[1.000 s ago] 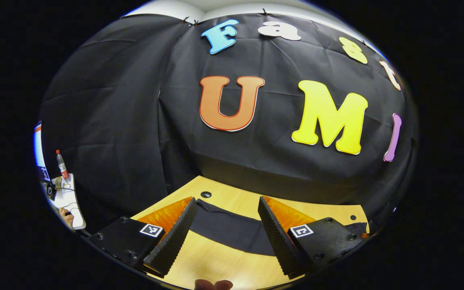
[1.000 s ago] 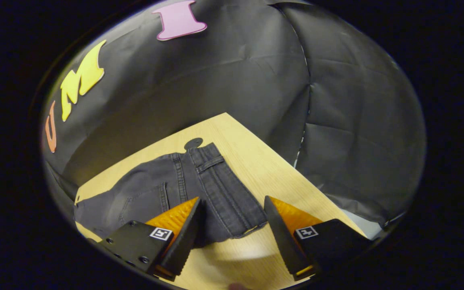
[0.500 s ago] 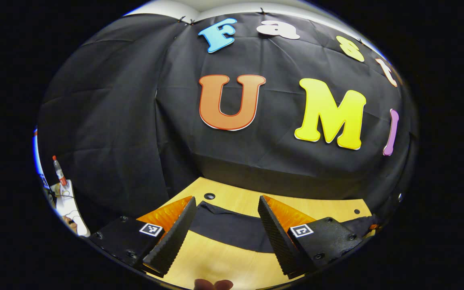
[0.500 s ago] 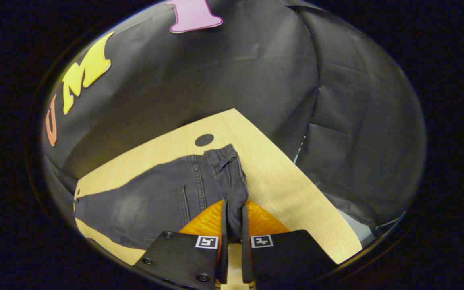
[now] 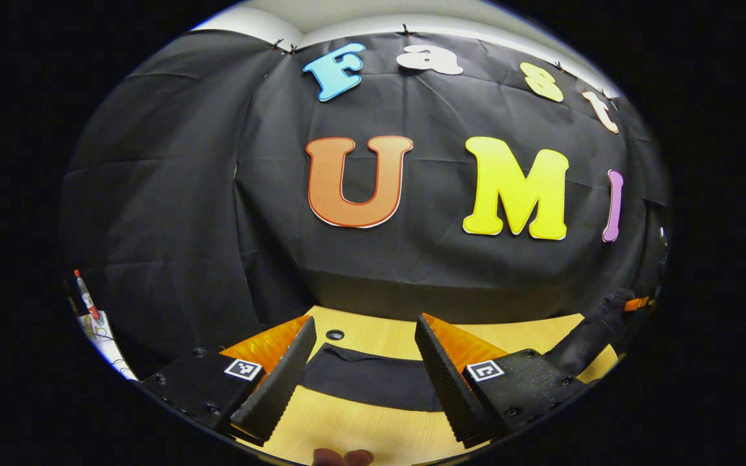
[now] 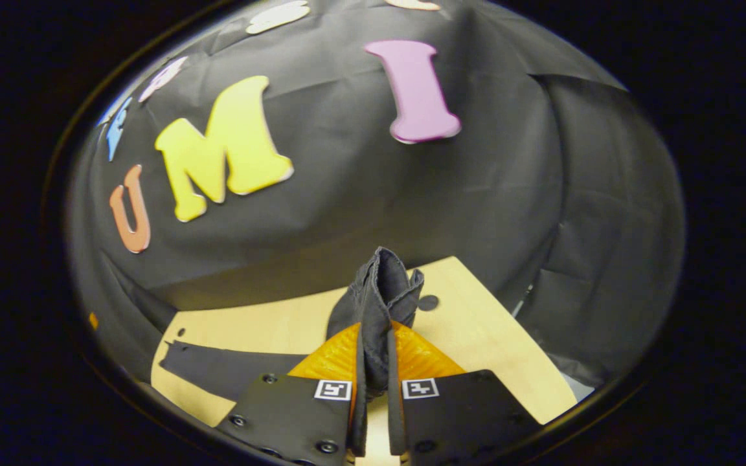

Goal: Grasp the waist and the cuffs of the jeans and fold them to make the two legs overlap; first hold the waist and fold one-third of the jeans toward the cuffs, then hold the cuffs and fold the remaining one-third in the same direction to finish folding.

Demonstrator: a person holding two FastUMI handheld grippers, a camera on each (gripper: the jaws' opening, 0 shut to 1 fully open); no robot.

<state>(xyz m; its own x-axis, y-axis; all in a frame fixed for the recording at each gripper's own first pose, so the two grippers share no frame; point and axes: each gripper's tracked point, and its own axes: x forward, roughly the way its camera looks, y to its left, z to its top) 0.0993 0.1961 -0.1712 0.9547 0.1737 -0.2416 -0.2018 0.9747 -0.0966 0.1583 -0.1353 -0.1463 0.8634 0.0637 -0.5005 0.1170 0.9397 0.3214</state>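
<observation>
Black cloth backs a pale wood table (image 5: 373, 424) where the jeans (image 6: 378, 304) lie. Their waist end is bunched and lifted off the table, pinched between the right gripper (image 6: 373, 414) jaws, likely so one leg can swing over the other. The rest lies flat as a dark band between the left gripper (image 5: 363, 388) jaws, spread wide above the cuff end and holding nothing.

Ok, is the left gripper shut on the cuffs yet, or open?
Open. In the left gripper view the left gripper has its fingers spread apart, the jeans lying flat on the table between them, not pinched.
</observation>
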